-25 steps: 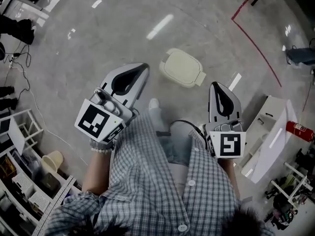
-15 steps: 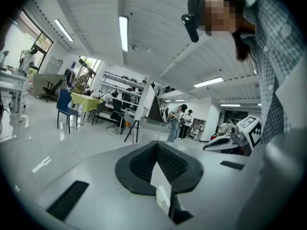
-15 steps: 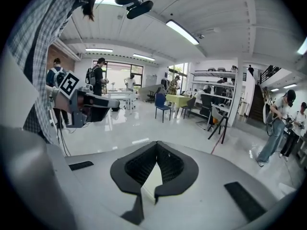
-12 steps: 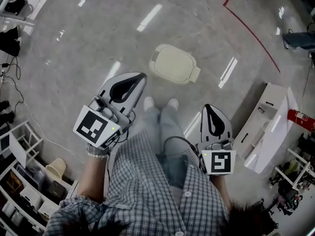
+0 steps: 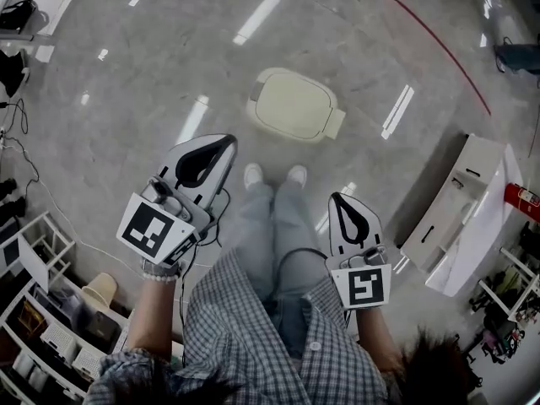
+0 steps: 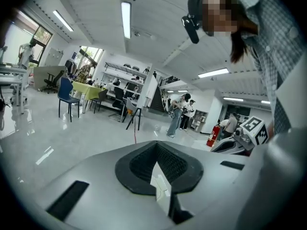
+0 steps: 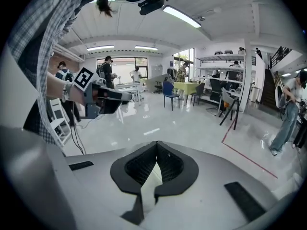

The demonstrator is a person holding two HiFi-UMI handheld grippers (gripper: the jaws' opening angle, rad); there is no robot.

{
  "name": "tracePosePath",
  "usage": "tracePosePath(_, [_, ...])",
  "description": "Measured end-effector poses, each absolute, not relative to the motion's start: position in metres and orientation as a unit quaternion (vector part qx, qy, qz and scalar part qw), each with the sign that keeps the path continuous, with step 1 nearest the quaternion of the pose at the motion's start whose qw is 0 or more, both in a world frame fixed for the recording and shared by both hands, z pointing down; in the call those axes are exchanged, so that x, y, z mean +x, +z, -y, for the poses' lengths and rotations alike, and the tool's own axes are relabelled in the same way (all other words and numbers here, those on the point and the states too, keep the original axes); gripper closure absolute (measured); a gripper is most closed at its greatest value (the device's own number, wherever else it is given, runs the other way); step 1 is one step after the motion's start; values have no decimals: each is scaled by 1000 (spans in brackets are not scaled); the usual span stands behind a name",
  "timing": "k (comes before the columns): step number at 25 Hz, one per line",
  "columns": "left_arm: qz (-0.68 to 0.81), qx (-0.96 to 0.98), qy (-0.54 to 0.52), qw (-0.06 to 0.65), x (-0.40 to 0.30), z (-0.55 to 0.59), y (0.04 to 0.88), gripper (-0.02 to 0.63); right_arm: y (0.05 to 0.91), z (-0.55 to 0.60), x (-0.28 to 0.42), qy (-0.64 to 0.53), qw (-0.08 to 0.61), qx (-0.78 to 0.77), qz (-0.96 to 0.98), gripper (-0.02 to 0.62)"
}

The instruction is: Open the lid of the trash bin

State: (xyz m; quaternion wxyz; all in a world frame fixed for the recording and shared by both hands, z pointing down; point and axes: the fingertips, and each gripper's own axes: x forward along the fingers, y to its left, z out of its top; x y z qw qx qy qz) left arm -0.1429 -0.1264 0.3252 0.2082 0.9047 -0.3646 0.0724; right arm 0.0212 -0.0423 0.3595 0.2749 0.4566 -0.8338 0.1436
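While the bin [image 5: 293,105] sits shut on the floor [image 5: 126,74] just past the feet [image 5: 252,175], the left gripper [image 5: 228,141] and right gripper [image 5: 338,198] are closed, empty and well apart from it, so the opening has not started yet

Floor [image 5: 126,74] under me: glossy grey, strip-light reflections across it. Standing directly on it I note a cream trash bin [image 5: 294,106], lid shut, just ahead of two white shoes [image 5: 253,175]. A red line [image 5: 439,49] crosses the floor right of the bin, and a white cabinet [image 5: 451,218] sits near the right edge.
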Motion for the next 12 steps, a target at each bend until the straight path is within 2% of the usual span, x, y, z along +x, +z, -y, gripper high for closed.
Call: tracePosePath(12, [364,898,108,221,-123,145,404,601,416,55,6,133,275,421,854,577])
